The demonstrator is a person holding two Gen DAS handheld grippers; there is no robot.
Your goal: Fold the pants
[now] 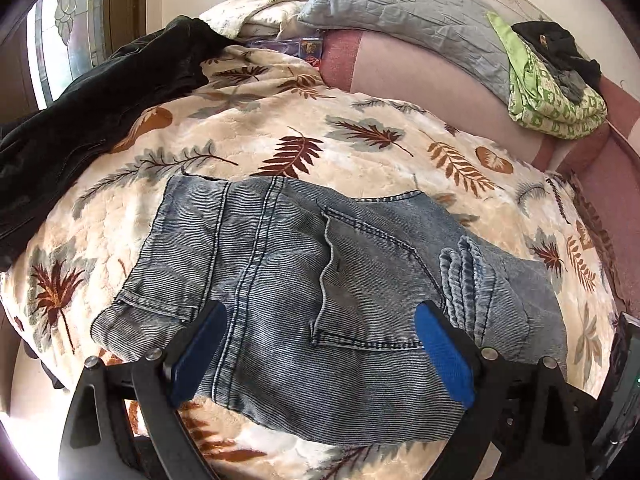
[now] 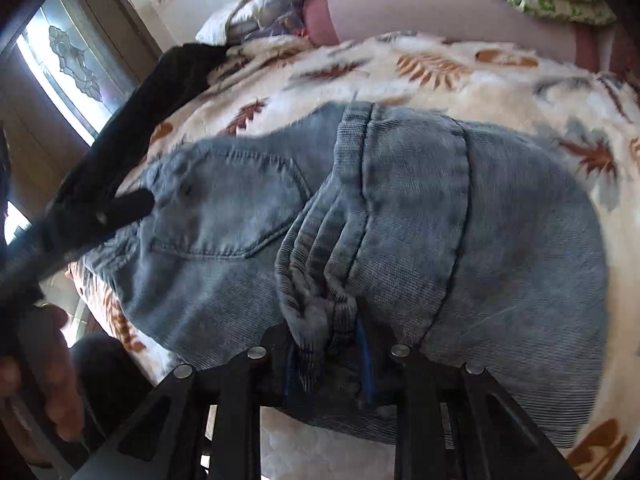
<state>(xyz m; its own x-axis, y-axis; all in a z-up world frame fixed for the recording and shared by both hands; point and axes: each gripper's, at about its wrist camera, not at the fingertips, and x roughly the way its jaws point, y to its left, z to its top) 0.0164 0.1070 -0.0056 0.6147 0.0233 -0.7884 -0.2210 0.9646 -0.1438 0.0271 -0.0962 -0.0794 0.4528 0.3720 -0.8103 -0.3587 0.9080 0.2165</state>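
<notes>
Fingers first: on the left gripper (image 1: 320, 354) the 2 blue pads (image 1: 444, 354) stand wide apart over the jeans, nothing between them but air, angled steeply down at the cloth. On the right gripper (image 2: 330, 364) the 2 pads sit close together, pinched on a thick bunch of hems and folded layers at the near edge of the bundle.

1 pair of light blue jeans (image 1: 320, 280) lies folded in the middle of the bed, on a cream blanket (image 1: 360, 152) printed with brown and grey leaves. From the left wrist view, 1 back pocket faces up with its stitched seam, and a stack of ribbed hems rests toward the right side of the bundle. The right wrist view is motion-blurred, but the same pocket and hems show plainly.

1 dark garment (image 1: 80, 112) sprawls along the bed's left edge. At the far edge sit 1 grey-blue quilted pillow (image 1: 400, 12), 1 green-and-white patterned cloth (image 1: 556, 100) with dark clothing on top of it, and a pink headboard cushion (image 1: 420, 80) behind.

A person's hand (image 2: 44, 380) grips the left tool's handle at the lower left of the right wrist view. A patterned glass window (image 2: 68, 56) glows at the left. No readable writing anywhere.
</notes>
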